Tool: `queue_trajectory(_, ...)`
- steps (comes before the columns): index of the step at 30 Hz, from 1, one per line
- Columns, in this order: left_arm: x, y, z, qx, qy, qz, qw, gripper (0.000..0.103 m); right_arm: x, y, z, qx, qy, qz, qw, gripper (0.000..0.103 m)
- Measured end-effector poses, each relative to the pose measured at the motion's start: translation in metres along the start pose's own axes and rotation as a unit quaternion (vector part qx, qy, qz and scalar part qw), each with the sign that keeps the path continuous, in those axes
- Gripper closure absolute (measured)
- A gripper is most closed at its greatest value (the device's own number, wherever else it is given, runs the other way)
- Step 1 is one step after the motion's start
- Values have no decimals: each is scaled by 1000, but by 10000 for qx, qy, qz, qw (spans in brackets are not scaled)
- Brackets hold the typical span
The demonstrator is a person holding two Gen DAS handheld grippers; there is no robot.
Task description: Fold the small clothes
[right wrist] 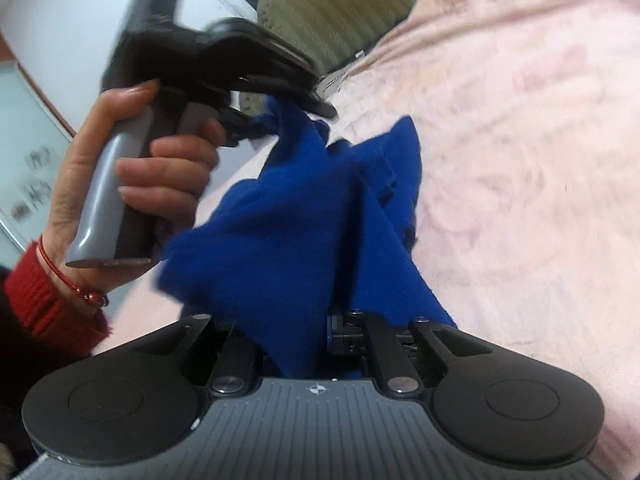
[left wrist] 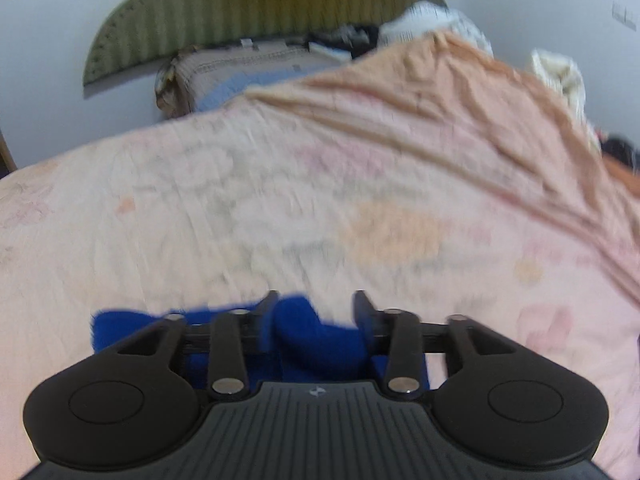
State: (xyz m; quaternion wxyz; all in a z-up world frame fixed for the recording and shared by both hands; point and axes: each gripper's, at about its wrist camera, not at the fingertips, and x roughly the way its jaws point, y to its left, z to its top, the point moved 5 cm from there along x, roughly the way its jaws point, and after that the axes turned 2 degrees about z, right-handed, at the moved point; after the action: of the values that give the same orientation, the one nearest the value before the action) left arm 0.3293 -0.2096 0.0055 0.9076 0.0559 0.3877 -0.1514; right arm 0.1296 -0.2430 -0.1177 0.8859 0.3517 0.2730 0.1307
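A royal blue garment (right wrist: 280,220) hangs bunched between my two grippers over a pink floral bedsheet (right wrist: 520,160). In the right wrist view the cloth runs down into my right gripper (right wrist: 308,320) and covers its fingers, which are shut on it. Its far end rises to my left gripper (right wrist: 304,108), held by a hand (right wrist: 160,168) at the upper left. In the left wrist view the left gripper (left wrist: 316,312) has its fingers (left wrist: 268,316) apart, with a loose fold of the blue garment (left wrist: 312,336) lying between them on the bedsheet (left wrist: 280,200).
An olive striped headboard (left wrist: 260,8) stands against the wall at the back. In front of it sit a cardboard box (left wrist: 248,64) and a pile of pale clothes (left wrist: 432,20). A red sleeve (right wrist: 44,300) is at the left edge. The sheet rises in a wrinkled ridge (left wrist: 500,120) on the right.
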Motion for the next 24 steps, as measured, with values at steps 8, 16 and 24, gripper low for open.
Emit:
queue_trajectory(8,-45,35,-2,320,-708,847,9934,24,1,-22,-1,963,-112,793,9921,82)
queue_trajectory(16,-94,69,-95,466,-605,961,9924,24,5,-28,9,1159,-154,1335,9841,66)
queue_trajectory(24,-129,87,-181,385,-339,858,9950,24,0,-34,9,1489,-152,1205,9814,88)
